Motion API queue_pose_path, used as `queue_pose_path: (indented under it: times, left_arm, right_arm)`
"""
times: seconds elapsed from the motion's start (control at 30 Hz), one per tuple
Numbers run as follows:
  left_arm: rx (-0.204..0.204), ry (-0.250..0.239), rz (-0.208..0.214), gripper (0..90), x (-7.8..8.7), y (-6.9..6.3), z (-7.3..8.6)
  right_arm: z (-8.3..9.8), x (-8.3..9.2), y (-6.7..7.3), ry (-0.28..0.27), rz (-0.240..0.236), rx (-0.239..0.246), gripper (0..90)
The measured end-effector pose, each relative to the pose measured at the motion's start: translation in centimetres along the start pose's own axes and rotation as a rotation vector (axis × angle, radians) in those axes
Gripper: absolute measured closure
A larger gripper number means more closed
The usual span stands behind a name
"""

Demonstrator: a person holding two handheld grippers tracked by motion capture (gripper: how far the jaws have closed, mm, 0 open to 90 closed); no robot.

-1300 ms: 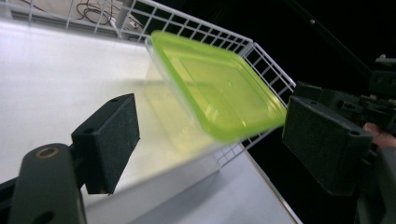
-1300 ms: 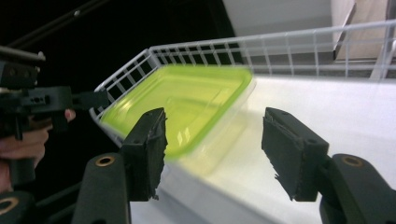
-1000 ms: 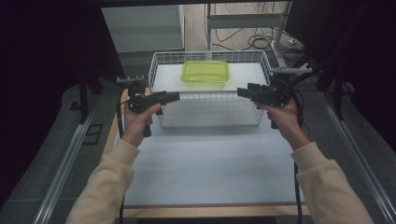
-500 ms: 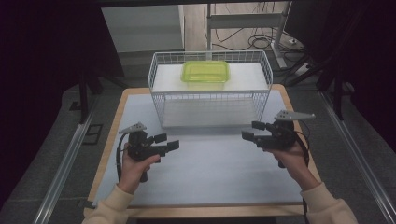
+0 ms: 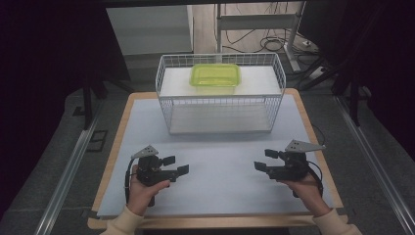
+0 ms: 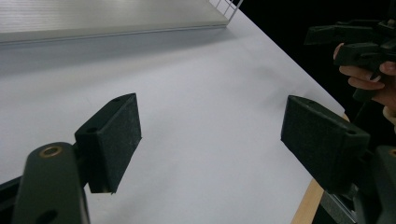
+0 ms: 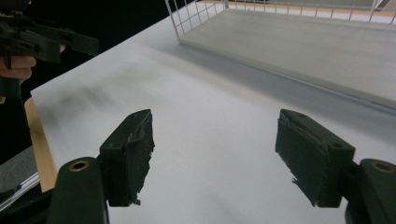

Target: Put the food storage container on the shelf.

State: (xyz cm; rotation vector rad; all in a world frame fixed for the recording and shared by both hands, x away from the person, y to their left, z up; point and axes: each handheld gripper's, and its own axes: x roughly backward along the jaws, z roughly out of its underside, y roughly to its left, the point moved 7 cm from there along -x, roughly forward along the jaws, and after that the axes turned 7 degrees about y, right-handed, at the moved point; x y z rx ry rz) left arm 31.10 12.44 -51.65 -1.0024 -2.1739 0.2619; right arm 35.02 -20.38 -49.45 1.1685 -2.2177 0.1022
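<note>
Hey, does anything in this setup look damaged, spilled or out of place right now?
One thing: the black pads on the right gripper look torn and ragged along their edges. Otherwise nothing stands out: the green container sits level inside the wire basket, and nothing is spilled on the white mat.

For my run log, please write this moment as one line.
left gripper: open, empty, low over table | right gripper: open, empty, jaws just opened wider | green container: inside wire basket, untouched

From above we overlook the whole table (image 5: 215, 147); both gripper views skim close over its white sheet (shared ground), facing inward.
</note>
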Motion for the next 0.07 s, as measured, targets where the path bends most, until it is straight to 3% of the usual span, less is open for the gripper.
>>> queue_pose_path:
  times: [0.07]
  left_arm:
    - [0.000,-0.004,-0.001,19.6,0.10,0.02,0.11]
  right_arm:
    - [0.16,0.20,-0.17,-0.015,0.012,0.005,26.3]
